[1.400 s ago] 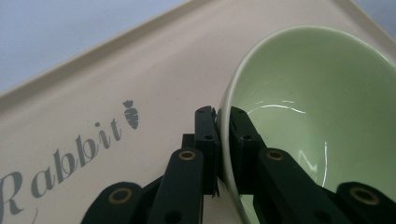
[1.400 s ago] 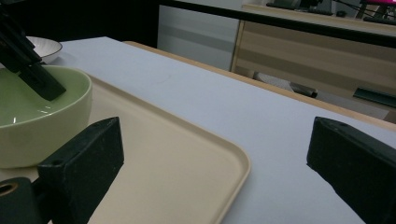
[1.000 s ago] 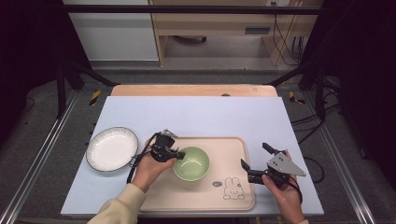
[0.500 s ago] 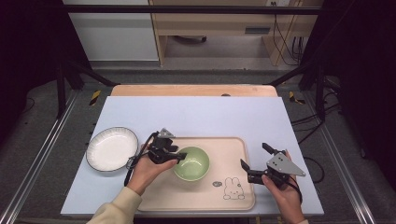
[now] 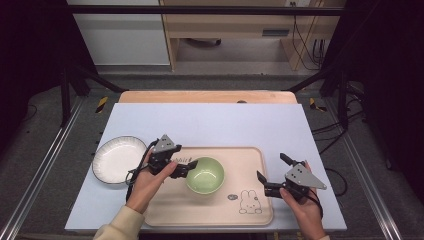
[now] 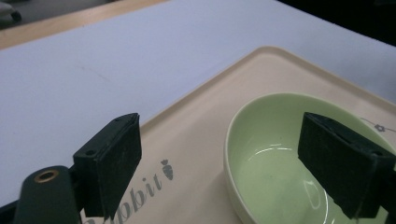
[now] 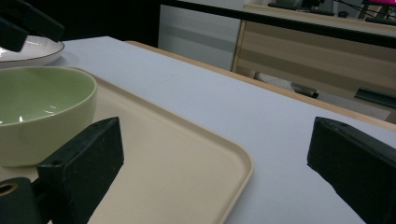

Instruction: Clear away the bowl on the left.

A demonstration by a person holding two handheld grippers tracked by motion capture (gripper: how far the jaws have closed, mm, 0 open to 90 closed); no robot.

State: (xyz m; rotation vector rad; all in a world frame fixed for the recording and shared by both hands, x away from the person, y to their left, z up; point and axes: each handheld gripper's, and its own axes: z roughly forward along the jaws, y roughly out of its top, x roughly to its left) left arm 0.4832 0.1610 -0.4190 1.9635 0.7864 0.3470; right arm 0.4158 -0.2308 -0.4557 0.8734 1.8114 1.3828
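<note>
A pale green bowl [image 5: 206, 175] [image 6: 275, 154] [image 7: 37, 107] stands on the beige tray [image 5: 200, 210] [image 6: 201, 126] [image 7: 163, 163], left of its middle. My left gripper [image 5: 189, 166] [image 6: 224, 158] is at the bowl's left rim. Its jaws have just been opening and now stand wide, one pad outside the rim and one over the inside, neither pressing on it. My right gripper [image 5: 271, 167] [image 7: 219, 172] hangs open at the tray's right edge with nothing between its jaws.
A white plate [image 5: 117, 159] [image 7: 28, 49] lies on the light blue table cover [image 5: 210, 125] left of the tray. A rabbit print marks the tray's front right part. A wooden bench and cables sit beyond the table's far edge.
The left gripper's jaws have opened and let go of the bowl's rim, and that hand has drawn a little to the left. The bowl, tray and right gripper have stayed put.
</note>
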